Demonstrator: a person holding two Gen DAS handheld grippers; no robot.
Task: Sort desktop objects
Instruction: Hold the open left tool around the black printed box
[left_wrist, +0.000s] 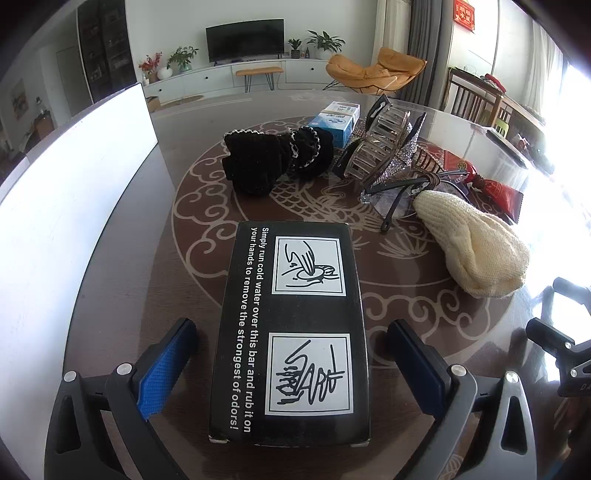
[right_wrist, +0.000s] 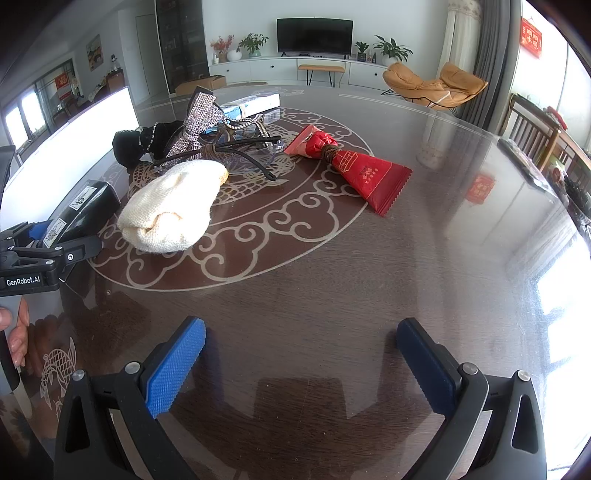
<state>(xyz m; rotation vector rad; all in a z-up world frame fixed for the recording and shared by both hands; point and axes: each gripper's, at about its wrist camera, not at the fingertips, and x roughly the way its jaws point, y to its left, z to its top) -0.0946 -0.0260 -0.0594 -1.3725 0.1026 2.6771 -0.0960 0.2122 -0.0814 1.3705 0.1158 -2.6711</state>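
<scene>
A black box (left_wrist: 295, 325) with white print and two drawings lies flat on the table. My left gripper (left_wrist: 291, 326) straddles it with the jaws wide open, and there is a gap between each blue pad and the box's sides. The right wrist view shows the same box (right_wrist: 88, 206) at the far left. My right gripper (right_wrist: 301, 325) is open over bare table with nothing between its fingers. Further back lie a cream knitted piece (right_wrist: 173, 210), a red wrapped packet (right_wrist: 369, 173), glasses (right_wrist: 251, 155), a rhinestone bow (right_wrist: 195, 118), a black knitted piece (left_wrist: 273, 162) and a clear hair claw (left_wrist: 380, 147).
A blue and white carton (left_wrist: 336, 118) sits at the back of the pile. A tall white panel (left_wrist: 74, 206) stands along the table's left side. A hand (right_wrist: 18, 332) holds the left tool. The dark glossy table (right_wrist: 406, 277) has a round pattern. Chairs stand at the right.
</scene>
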